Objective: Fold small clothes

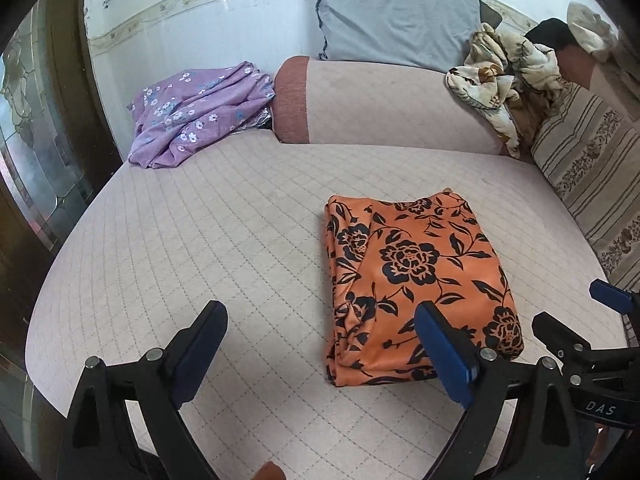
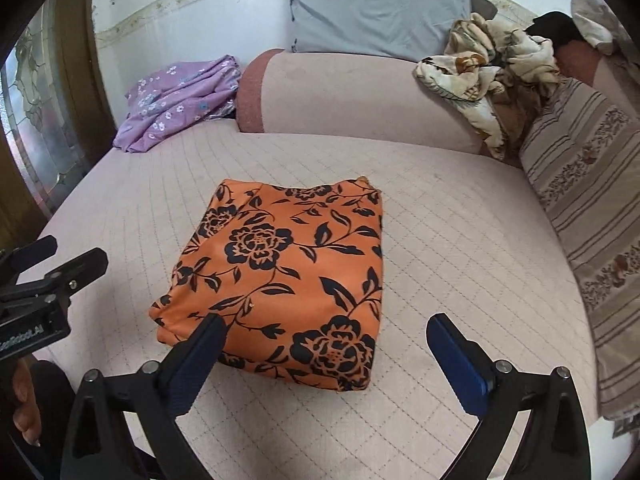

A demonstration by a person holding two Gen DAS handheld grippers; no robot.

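Observation:
An orange garment with black flowers (image 1: 416, 280) (image 2: 288, 272) lies folded into a neat rectangle on the pink quilted bed (image 1: 200, 240) (image 2: 460, 240). My left gripper (image 1: 320, 312) hovers above the bed near the garment's front left corner, jaws wide open with nothing between them. In the right wrist view my right gripper (image 2: 324, 328) stands open above the garment's near edge, not touching it. The right gripper (image 1: 576, 312) also shows at the right edge of the left wrist view, and the left gripper (image 2: 60, 256) at the left edge of the right wrist view.
A crumpled purple flowered cloth (image 1: 200, 116) (image 2: 176, 100) lies at the bed's far left corner. A pink bolster (image 1: 380, 104), a grey pillow (image 1: 396, 20), a cream patterned blanket (image 1: 504, 88) and a striped cushion (image 1: 592, 176) line the back and right. A glazed door (image 1: 36, 140) stands at left.

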